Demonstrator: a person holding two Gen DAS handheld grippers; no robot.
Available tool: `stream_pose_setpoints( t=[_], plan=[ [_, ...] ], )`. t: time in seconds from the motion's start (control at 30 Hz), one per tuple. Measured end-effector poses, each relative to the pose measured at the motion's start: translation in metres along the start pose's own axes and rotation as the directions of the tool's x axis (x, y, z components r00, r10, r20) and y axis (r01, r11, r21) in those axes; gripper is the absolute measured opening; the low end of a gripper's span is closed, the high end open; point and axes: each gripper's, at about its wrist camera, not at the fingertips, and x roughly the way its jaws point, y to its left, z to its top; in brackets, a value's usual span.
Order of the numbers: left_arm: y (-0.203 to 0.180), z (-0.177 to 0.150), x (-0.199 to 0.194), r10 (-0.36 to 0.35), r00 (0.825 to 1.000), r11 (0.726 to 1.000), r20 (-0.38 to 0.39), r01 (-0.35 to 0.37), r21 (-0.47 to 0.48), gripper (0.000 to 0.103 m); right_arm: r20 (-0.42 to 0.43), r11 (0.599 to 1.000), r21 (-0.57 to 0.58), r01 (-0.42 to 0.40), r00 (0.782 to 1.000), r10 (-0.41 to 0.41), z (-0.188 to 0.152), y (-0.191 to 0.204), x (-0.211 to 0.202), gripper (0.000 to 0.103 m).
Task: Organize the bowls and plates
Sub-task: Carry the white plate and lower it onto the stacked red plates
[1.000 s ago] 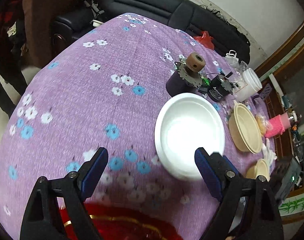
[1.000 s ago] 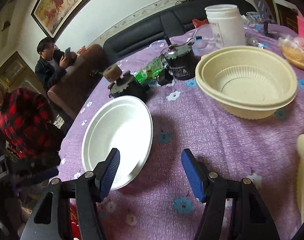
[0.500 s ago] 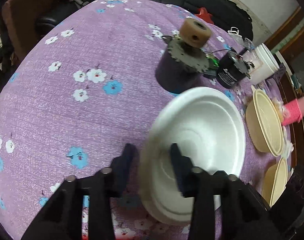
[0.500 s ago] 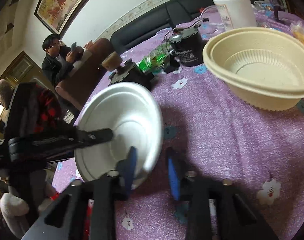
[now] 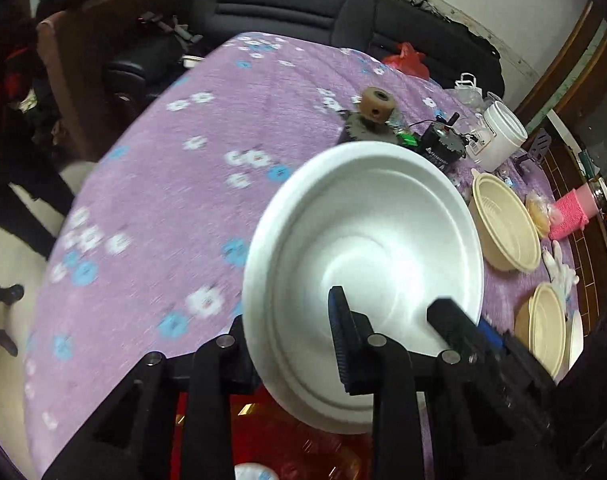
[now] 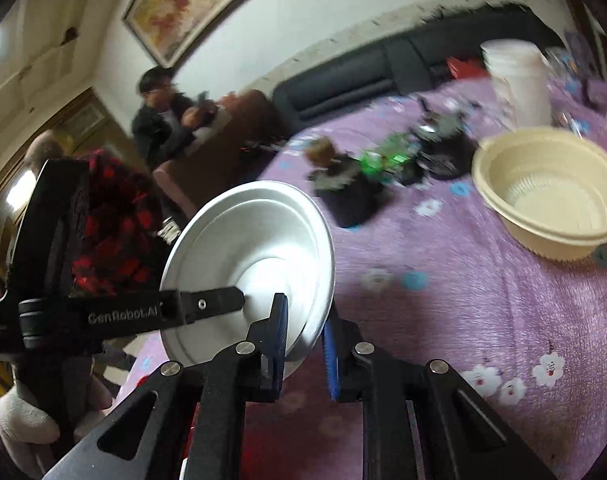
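I have the white foam plate lifted clear of the purple surface near its front edge, both sets of fingers clamped on its rim, which feels light, crushable and best held gently there.

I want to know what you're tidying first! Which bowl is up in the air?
The white bowl. Both grippers' jaws pinch its rim and it hangs tilted above the purple tablecloth, while the tan bowls sit on the table.

white plate tilted, lifted off table
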Motion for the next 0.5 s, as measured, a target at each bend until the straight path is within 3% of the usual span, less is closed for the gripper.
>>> stream_pose_setpoints(
  t=[0.27, 0.5],
  plan=[
    [0.040, -0.046, -0.051, 0.017, 0.999, 0.999, 0.047, -0.015, -0.043, 0.026, -0.115, 0.996, -0.036, -0.087, 0.990, 0.082, -0.023, 0.047, -0.001, 0.019],
    [0.055, -0.092, -0.067, 0.006, 0.998, 0.999, 0.068, -0.002, -0.049, 0.026, -0.205, 0.993, -0.058, -0.104, 0.975, 0.090, -0.052, 0.071, -0.021, 0.019]
  ],
)
